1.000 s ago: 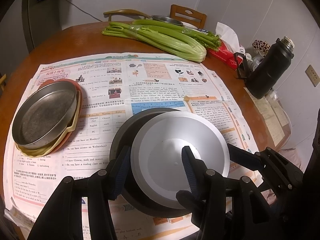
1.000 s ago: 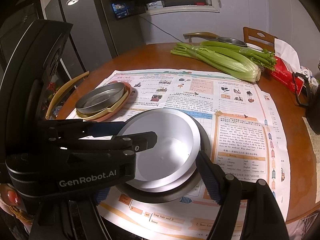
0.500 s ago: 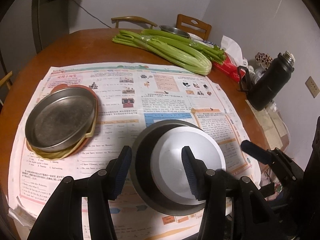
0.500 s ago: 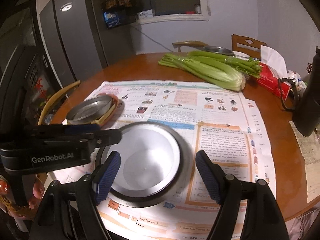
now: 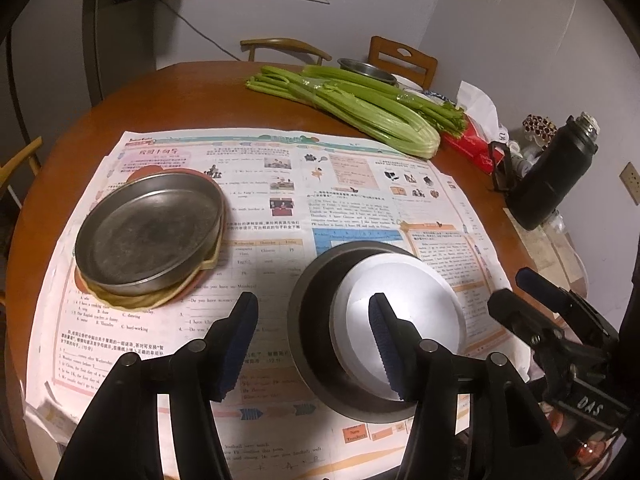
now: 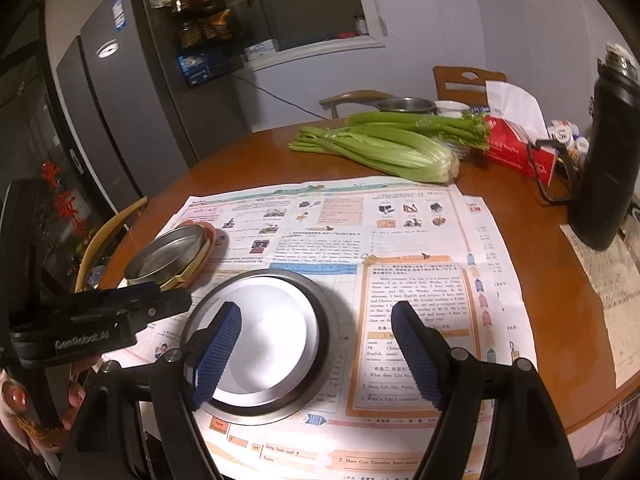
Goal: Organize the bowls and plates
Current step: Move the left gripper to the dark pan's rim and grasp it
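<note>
Both your grippers pulled back from the nested bowls [image 5: 384, 332]; left gripper [image 5: 312, 344] just widened, empty; right gripper [image 6: 316, 356] half-open, empty. Bowls sit near on counter [image 6: 248, 160], plates [image 5: 152, 232] left.

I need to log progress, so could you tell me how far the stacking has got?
Done: the pale metal bowl sits nested in the dark metal bowl, and the grey metal pan tops the plate pile. Left gripper and right gripper are open, holding nothing. Left: possibly the far steel bowl.
</note>
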